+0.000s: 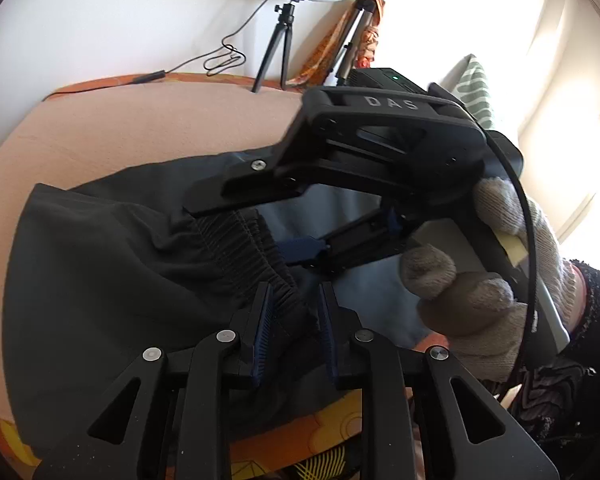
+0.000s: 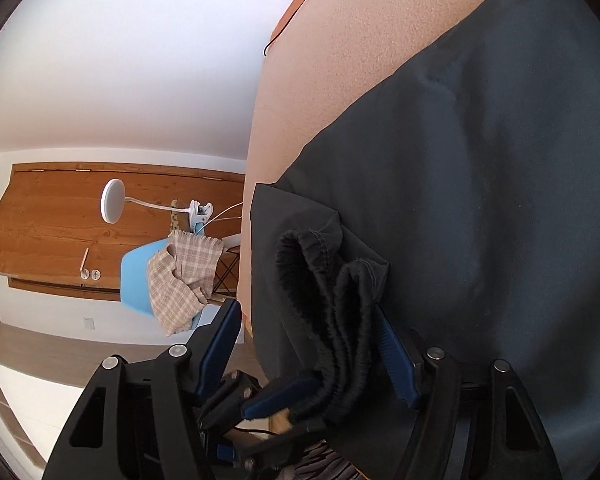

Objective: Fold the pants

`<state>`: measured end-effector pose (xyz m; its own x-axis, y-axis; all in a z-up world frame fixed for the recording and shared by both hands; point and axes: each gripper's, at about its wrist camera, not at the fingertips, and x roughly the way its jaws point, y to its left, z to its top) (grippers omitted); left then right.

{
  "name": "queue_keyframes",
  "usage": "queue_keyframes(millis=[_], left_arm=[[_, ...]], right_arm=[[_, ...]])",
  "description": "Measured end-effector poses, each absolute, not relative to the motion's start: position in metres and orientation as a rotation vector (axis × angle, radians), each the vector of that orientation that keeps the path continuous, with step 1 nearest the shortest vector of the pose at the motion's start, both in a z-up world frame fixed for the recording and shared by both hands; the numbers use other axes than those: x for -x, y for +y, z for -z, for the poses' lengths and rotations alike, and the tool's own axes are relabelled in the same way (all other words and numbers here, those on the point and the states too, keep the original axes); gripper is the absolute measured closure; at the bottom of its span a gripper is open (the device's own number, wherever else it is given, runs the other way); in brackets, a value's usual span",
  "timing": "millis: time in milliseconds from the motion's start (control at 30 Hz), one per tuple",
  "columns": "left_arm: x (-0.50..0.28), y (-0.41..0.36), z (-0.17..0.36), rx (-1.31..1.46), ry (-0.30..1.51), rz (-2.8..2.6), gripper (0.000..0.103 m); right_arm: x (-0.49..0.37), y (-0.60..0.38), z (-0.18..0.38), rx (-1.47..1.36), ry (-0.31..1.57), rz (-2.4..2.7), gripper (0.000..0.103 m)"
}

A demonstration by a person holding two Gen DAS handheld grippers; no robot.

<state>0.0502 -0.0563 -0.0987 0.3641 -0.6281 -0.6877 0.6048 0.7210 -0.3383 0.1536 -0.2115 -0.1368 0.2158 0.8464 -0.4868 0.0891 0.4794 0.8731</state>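
Left claw [image 1: 291, 332] pinches pants [image 1: 111, 264] waistband for folding; right claw [image 2: 312, 344] wide, straddling gathered waistband on peach bed [image 1: 139, 120].

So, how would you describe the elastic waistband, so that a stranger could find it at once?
Find the peach-coloured surface and the dark pants lying on it. At the pants' near edge, between the fingers of the left gripper, is the waistband: a black gathered strip, ribbed with tight pleats, unlike the smooth cloth around it.

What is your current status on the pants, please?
Left hand-held gripper shut on waistband. Right hand-held gripper open, straddling same waistband. Pants spread on peach cover. No obstruction seen.
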Motion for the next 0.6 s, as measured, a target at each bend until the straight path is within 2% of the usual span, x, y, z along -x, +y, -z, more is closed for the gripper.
queue_keyframes(millis=[67,333,433,600], left_arm=[[-0.044,-0.056,0.096,-0.001,0.893,0.799,0.082],[-0.043,0.009,0.069,0.066,0.783,0.662,0.082],[-0.06,0.038,0.066,0.15,0.769,0.512,0.082],[-0.075,0.044,0.075,0.172,0.796,0.443,0.082]], right_arm=[[-0.155,-0.21,0.135,-0.923,1.256,-0.644,0.034],[-0.156,-0.201,0.137,-0.762,1.249,-0.597,0.079],[-0.155,-0.198,0.126,-0.678,1.21,-0.585,0.085],[-0.146,-0.213,0.088,-0.569,1.116,-0.585,0.087]])
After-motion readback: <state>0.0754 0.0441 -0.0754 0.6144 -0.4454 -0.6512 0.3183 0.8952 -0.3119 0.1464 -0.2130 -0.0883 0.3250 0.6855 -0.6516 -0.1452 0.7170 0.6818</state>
